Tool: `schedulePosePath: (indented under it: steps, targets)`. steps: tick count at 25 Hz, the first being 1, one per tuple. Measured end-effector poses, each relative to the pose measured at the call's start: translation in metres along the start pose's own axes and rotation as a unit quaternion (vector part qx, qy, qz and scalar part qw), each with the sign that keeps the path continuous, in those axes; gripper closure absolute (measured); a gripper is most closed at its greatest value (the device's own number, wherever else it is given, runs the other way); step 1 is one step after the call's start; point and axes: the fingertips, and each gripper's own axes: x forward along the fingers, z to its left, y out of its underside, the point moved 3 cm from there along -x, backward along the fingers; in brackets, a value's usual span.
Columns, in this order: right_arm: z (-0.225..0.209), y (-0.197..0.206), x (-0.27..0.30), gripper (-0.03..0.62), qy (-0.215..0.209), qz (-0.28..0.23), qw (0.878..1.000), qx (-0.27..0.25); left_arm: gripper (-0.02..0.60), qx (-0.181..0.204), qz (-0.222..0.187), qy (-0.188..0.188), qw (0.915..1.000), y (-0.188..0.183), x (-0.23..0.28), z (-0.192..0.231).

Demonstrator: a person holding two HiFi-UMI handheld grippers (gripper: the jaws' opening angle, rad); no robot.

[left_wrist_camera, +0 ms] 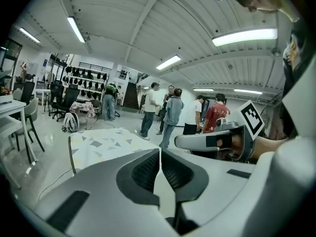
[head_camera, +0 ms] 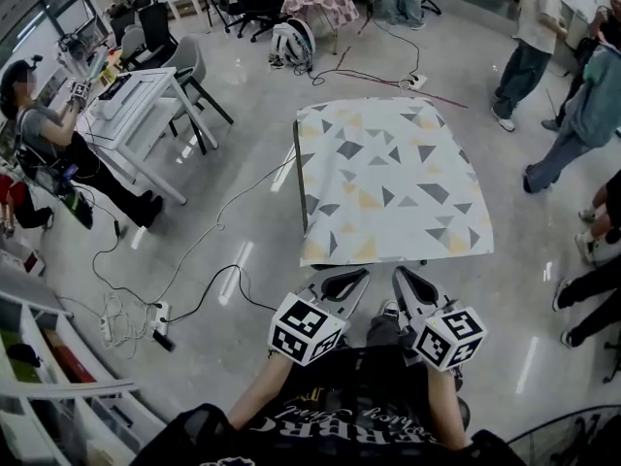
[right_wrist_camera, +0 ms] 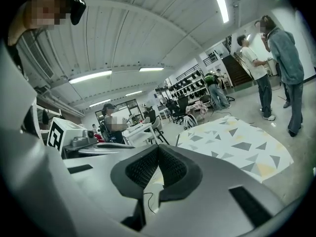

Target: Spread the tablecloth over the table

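Note:
A white tablecloth with grey and yellow triangles lies spread flat over the table, its edges hanging on all sides. It shows again as the tablecloth in the left gripper view and as the tablecloth in the right gripper view. My left gripper is held just short of the cloth's near edge, shut with nothing between its pads. My right gripper hangs beside it, also shut and empty. Both point toward the table and touch nothing.
Several people stand at the right and beyond the table. A white desk with chairs and a seated person is at the left. Cables and a power strip lie on the floor at the near left. A backpack sits farther off.

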Motion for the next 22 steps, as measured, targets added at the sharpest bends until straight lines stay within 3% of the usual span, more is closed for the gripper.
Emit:
schedulePosePath:
  steps: [22]
  targets:
    - [0.022,0.004,-0.01,0.58,-0.011,0.013,0.999,-0.039,0.554,0.009,-0.003,0.0,1.0,0.002,-0.011,-0.013]
